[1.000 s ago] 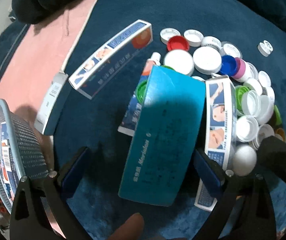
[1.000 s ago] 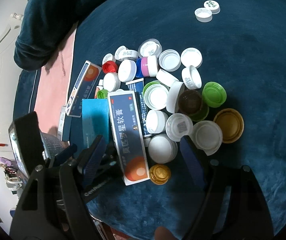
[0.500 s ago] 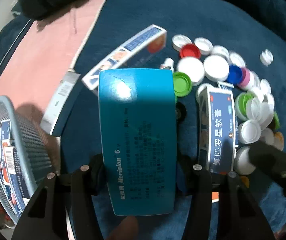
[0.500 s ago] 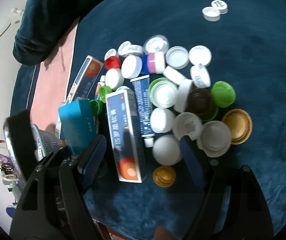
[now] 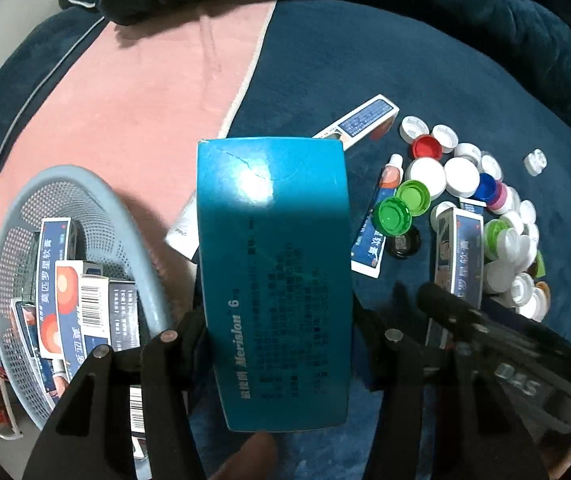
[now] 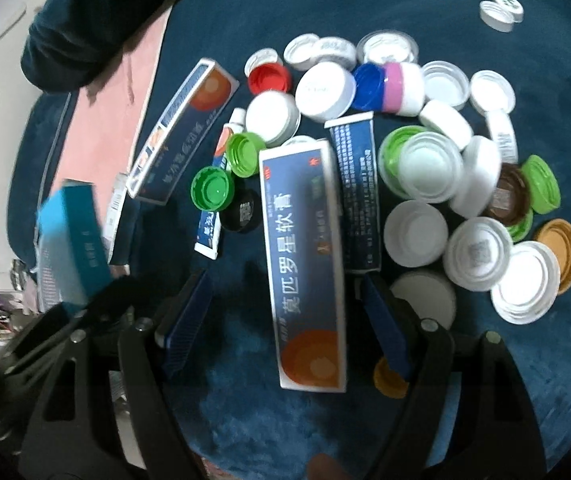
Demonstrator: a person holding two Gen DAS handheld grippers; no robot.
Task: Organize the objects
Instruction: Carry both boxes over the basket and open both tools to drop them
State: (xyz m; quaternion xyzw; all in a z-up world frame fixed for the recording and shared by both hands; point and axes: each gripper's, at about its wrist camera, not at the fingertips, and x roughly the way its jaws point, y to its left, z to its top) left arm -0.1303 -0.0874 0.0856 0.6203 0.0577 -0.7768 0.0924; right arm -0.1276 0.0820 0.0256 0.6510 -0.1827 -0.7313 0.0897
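My left gripper (image 5: 279, 334) is shut on a teal medicine box (image 5: 273, 264) and holds it up above the blue cloth, to the right of a grey mesh basket (image 5: 125, 220) with several blue-and-white ointment boxes in it. The teal box also shows at the left of the right wrist view (image 6: 71, 240). My right gripper (image 6: 285, 320) is open, its jaws on either side of a long blue ointment box (image 6: 305, 264) that lies on the cloth. A heap of bottle caps (image 6: 437, 168) lies past it.
Another long ointment box (image 6: 183, 132), two ointment tubes (image 6: 355, 196) and green caps (image 6: 211, 188) lie on the blue cloth (image 6: 485, 400). A pink cloth (image 5: 125, 100) lies at the left under the basket. Two white caps (image 6: 501, 8) lie apart at the far right.
My left gripper closed on the teal box, lifted it off the pile and carried it left toward the basket. My right gripper moved down around the long blue ointment box.
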